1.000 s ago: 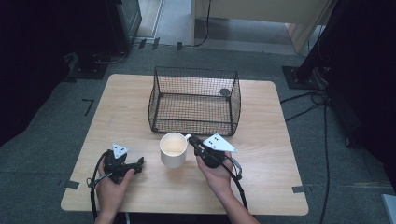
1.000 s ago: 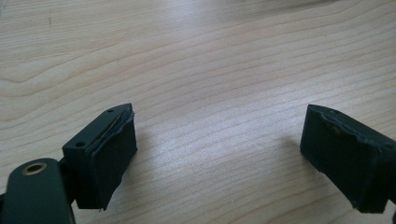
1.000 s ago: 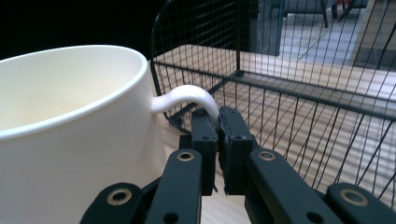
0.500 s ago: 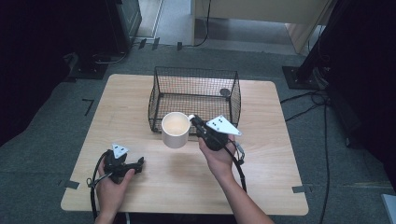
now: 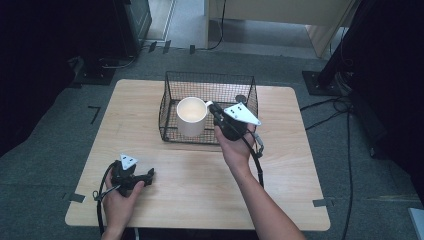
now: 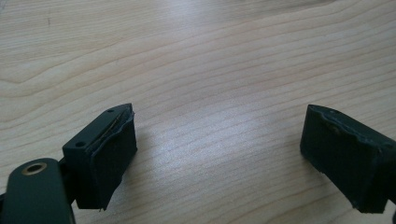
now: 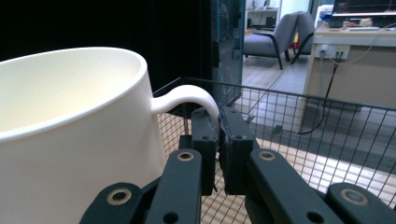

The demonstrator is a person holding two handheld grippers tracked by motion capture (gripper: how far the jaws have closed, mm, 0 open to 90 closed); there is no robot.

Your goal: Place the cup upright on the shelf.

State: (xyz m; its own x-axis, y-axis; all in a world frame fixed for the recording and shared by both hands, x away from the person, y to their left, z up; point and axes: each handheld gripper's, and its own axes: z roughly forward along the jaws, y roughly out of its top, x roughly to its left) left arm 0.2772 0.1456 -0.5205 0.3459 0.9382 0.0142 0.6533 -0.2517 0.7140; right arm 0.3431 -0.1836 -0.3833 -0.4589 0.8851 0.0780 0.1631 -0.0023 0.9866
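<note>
Mug (image 5: 191, 116) hangs in your right gripper (image 5: 214, 110), lifted clear of the table (image 5: 200, 185) and held over the near wall of the wire basket (image 5: 167, 95). In the right gripper view your jaws are clamped tight on the mug's handle (image 7: 187, 95), pads nearly meeting, with the white loop curving over their tips and the mug body just left of them. The mug sits upright, mouth up, its inside bare and pale. Seen from above, it overlaps the basket's front left part; whether its base is above the rim or already lower than it, you cannot tell from these angles. Behind the jaws the basket's mesh runs across, with the wooden top showing through it.

Your left gripper (image 5: 145, 176) rests low at the near left of the table, well apart from mug and basket. Its jaws stand wide with nothing between them; the left gripper view shows plain wood grain in the gap between the two pads (image 6: 109, 154). Your left hand (image 5: 120, 197) wraps the body of that gripper, cable trailing off the near edge
</note>
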